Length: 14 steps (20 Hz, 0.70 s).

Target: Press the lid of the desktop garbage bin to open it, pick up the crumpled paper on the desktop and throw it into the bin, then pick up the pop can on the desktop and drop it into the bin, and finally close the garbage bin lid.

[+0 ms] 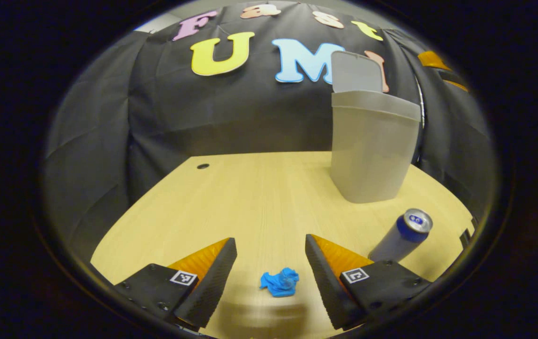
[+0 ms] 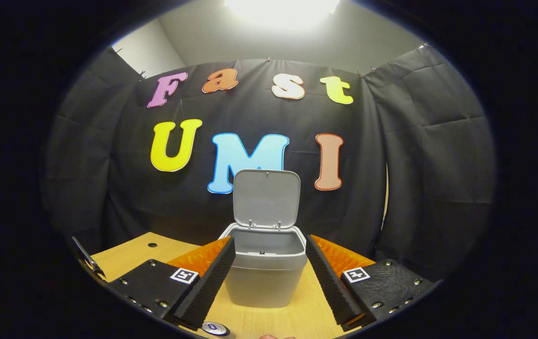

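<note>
A grey desktop bin (image 1: pixel 372 150) stands at the back right of the wooden desk, its lid (image 1: pixel 356 71) raised upright. A blue crumpled paper (image 1: pixel 279 282) lies on the desk between the fingers of my left gripper (image 1: pixel 271 256), which hovers open just above and behind it. A blue pop can (image 1: pixel 403 234) stands upright to the right of that gripper. In the right gripper view the bin (image 2: pixel 264 270) faces me with its lid (image 2: pixel 266 197) up and its inside bare. My right gripper (image 2: pixel 270 261) is open, with the bin framed between its fingers farther off. The can's top (image 2: pixel 214 328) peeks at the bottom edge.
The wooden desk (image 1: pixel 250 197) has a small cable hole (image 1: pixel 202 166) at the back left. Black cloth walls close in behind and on both sides. The desk's right edge runs close behind the can.
</note>
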Motion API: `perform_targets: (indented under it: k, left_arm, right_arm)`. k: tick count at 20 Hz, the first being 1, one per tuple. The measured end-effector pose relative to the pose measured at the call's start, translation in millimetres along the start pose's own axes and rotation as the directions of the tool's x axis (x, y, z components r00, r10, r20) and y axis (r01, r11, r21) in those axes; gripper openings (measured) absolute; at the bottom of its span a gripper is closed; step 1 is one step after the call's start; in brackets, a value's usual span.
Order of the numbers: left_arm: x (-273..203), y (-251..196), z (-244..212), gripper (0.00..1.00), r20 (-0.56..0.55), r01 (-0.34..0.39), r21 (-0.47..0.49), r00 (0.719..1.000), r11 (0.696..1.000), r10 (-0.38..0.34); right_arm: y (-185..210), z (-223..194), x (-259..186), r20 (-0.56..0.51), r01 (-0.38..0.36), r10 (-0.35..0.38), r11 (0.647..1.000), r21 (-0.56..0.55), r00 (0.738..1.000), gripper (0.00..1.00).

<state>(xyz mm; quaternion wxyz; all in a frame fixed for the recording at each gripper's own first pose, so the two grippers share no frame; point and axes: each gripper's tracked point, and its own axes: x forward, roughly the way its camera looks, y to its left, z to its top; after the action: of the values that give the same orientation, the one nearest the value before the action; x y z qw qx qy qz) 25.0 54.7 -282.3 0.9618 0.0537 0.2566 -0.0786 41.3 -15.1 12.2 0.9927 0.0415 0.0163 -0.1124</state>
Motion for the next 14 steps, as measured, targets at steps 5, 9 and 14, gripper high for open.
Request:
perform_targets:
  k: [5, 9, 14]
  left_arm:
    - [8.3, -1.6, -36.9, 0.96, -0.076, 0.065, 0.009, 0.995, 0.998, -0.064]
    - [13.8, -1.5, -63.9, 0.96, -0.137, 0.075, 0.018, 0.988, 0.997, -0.072]
    - [17.2, 0.4, -79.6, 0.96, -0.163, 0.051, 0.027, 0.986, 0.998, -0.046]
  right_arm:
    - [2.1, -10.4, -21.2, -0.056, 0.065, -0.066, 0.997, -0.029, 0.996, 0.96]
    - [1.9, -8.6, -30.3, -0.057, 0.068, -0.072, 0.996, -0.065, 0.996, 0.96]
    - [-3.9, -4.1, -30.7, -0.050, 0.043, -0.045, 0.998, -0.054, 0.998, 0.96]
